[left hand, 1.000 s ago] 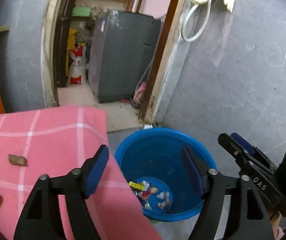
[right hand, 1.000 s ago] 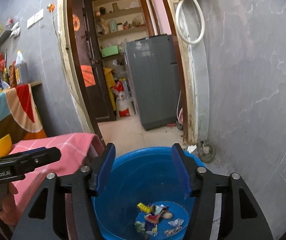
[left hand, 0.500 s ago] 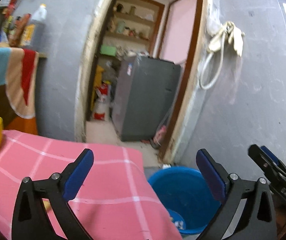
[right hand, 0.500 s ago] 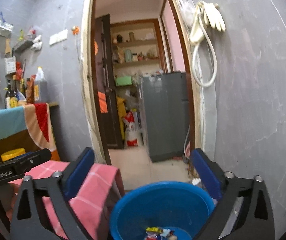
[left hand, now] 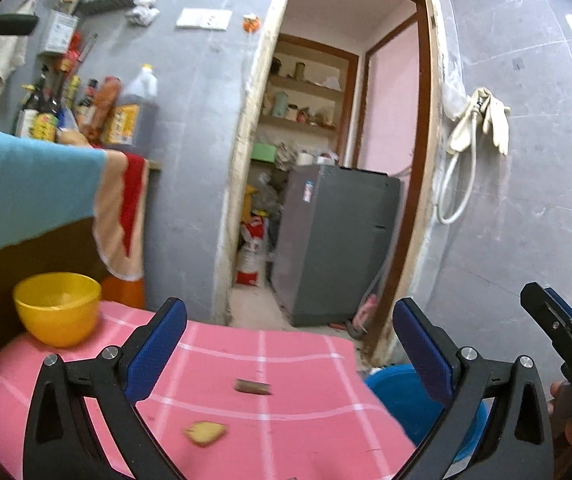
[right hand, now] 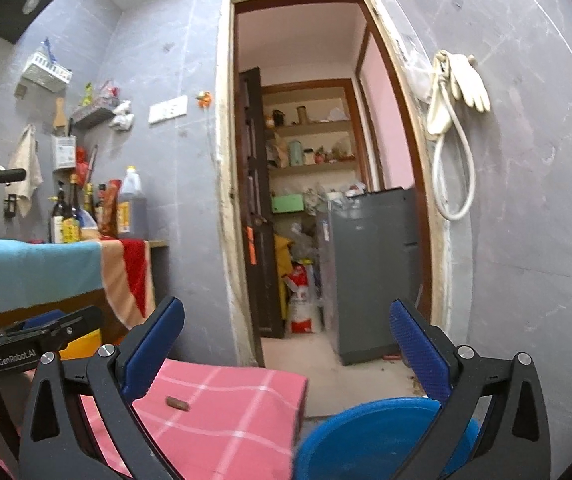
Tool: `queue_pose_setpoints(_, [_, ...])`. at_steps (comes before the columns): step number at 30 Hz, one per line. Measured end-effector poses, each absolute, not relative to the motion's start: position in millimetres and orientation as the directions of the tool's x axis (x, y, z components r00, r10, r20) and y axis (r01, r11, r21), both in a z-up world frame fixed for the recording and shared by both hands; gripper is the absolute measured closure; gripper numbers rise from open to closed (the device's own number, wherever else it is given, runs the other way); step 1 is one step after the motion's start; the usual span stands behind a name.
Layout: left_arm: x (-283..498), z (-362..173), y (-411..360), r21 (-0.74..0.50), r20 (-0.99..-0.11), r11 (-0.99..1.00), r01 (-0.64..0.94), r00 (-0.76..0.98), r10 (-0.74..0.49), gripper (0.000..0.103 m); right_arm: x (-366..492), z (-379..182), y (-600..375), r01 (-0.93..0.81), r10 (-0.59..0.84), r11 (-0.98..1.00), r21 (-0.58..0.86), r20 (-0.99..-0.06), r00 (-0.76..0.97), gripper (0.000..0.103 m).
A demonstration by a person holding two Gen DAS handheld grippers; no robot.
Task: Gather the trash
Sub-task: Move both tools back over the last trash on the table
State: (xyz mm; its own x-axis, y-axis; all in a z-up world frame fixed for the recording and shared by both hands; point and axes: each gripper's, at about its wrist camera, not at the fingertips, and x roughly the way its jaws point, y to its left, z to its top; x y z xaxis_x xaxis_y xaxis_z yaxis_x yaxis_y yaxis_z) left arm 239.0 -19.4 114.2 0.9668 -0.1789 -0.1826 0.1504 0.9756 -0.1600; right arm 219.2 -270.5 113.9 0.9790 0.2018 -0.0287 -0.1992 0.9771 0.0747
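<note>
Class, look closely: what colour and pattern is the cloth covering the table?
The tablecloth is pink with a thin white check. It shows best in the left wrist view.

Blurred beyond telling: brown scrap [left hand: 253,387] and yellowish scrap [left hand: 204,432] on the pink-clothed bench [left hand: 286,360]. Hidden in part behind the right finger of the left claw [left hand: 289,350]: blue bucket [left hand: 395,394], inside unseen. Cut off by the lower edge: same bucket [right hand: 365,436] in the right wrist view, contents out of sight. Only partly in frame at the right edge: right claw [left hand: 557,328], spread of fingers unclear. Too small to read: bottle labels [right hand: 70,229].
</note>
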Motion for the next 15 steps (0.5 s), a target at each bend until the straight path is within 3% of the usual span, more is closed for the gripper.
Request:
queue_pose_setpoints(8, [210,113,12,-0.109,-0.132,0.991,0.080,0.987,-0.094,0.002,213,113,-235,-0.258,0.258,0.965,0.054,0.006,0.966,0.000])
queue_pose_setpoints(15, [206,93,34,-0.098,-0.172,0.995,0.032,0.984,-0.048,0.002,219,100,-212,-0.289,0.289,0.957,0.013,-0.019,0.957,0.000])
